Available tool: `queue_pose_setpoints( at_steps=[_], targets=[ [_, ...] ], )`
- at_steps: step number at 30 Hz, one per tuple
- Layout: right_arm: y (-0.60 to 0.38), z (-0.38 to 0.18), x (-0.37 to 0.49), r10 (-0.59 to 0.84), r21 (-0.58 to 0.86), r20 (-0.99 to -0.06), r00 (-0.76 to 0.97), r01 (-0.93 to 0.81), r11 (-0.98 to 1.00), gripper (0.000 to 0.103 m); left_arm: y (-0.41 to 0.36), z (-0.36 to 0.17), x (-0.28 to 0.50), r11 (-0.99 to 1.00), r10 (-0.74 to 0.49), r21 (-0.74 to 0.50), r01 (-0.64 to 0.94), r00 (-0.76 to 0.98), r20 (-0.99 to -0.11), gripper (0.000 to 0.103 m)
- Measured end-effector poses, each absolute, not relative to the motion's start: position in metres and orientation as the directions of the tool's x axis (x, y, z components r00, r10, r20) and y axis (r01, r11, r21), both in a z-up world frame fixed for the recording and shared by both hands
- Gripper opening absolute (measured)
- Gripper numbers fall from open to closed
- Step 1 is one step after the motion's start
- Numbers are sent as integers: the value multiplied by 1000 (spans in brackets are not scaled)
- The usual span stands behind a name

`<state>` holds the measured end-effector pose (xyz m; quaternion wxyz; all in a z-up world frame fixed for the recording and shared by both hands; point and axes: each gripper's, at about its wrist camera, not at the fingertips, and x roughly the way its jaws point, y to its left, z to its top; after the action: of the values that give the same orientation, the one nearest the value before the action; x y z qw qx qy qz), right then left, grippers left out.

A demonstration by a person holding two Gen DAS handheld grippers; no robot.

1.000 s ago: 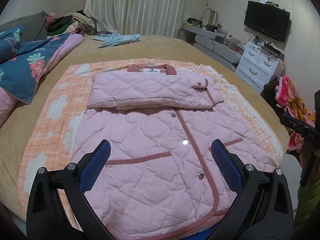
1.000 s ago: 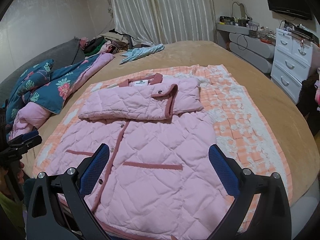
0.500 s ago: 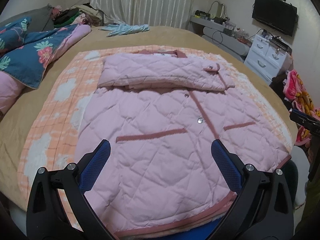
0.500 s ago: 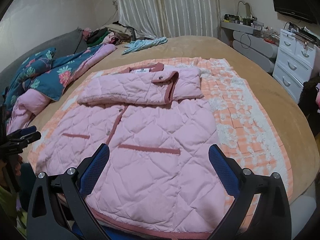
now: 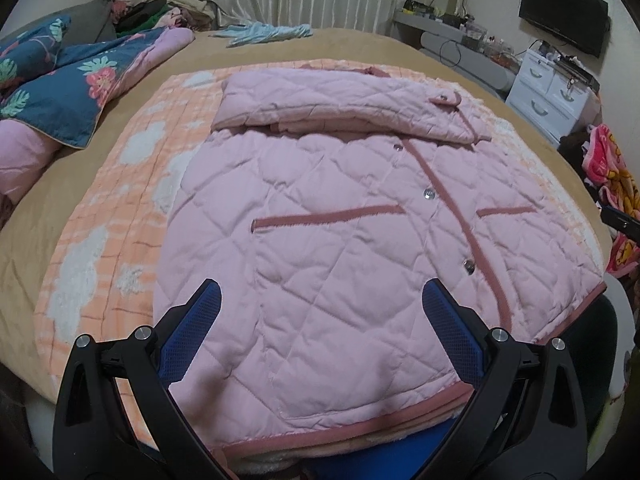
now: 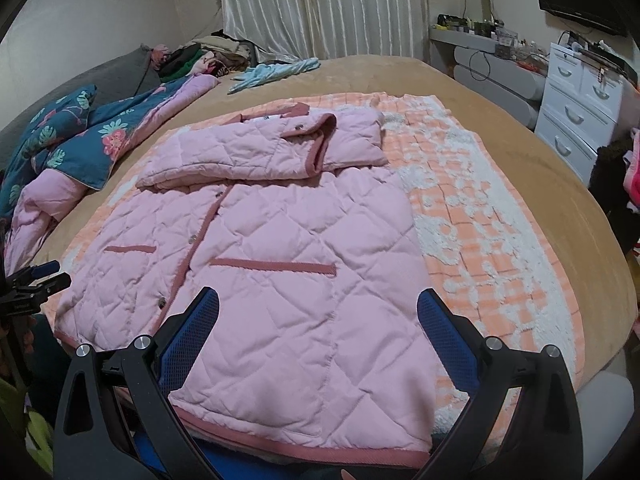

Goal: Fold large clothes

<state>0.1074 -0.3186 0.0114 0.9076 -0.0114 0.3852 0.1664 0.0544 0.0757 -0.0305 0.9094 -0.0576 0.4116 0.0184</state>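
A pink quilted jacket (image 5: 340,216) (image 6: 280,248) with dark pink trim lies front up on an orange and white blanket (image 5: 132,184) (image 6: 480,220) on the bed. Its sleeves are folded across the chest near the collar. My left gripper (image 5: 320,320) hangs open just above the jacket's hem, on its left half. My right gripper (image 6: 318,318) is open too, low over the hem on the right half. Neither holds anything. In the right wrist view the left gripper (image 6: 36,280) shows at the far left edge.
A tan bedspread (image 6: 540,152) covers the bed. A blue floral duvet (image 5: 68,84) lies at the left, a light blue garment (image 6: 276,72) near the curtains, a clothes pile (image 6: 200,56) behind. White drawers (image 6: 580,112) and a TV (image 5: 564,16) stand at the right.
Both grippers have drawn back and dropped toward the jacket's bottom hem, so the hem now sits right under the fingers. The jacket itself has not moved. Both stay open.
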Motion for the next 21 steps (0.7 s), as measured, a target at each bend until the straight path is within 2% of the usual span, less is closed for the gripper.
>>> queue_pose_setpoints(
  at_steps=[21],
  targets=[
    [-361, -59, 99, 246, 137, -833, 496, -246, 960, 99, 110, -75, 37, 979, 3, -113, -167, 573, -820, 95]
  ],
)
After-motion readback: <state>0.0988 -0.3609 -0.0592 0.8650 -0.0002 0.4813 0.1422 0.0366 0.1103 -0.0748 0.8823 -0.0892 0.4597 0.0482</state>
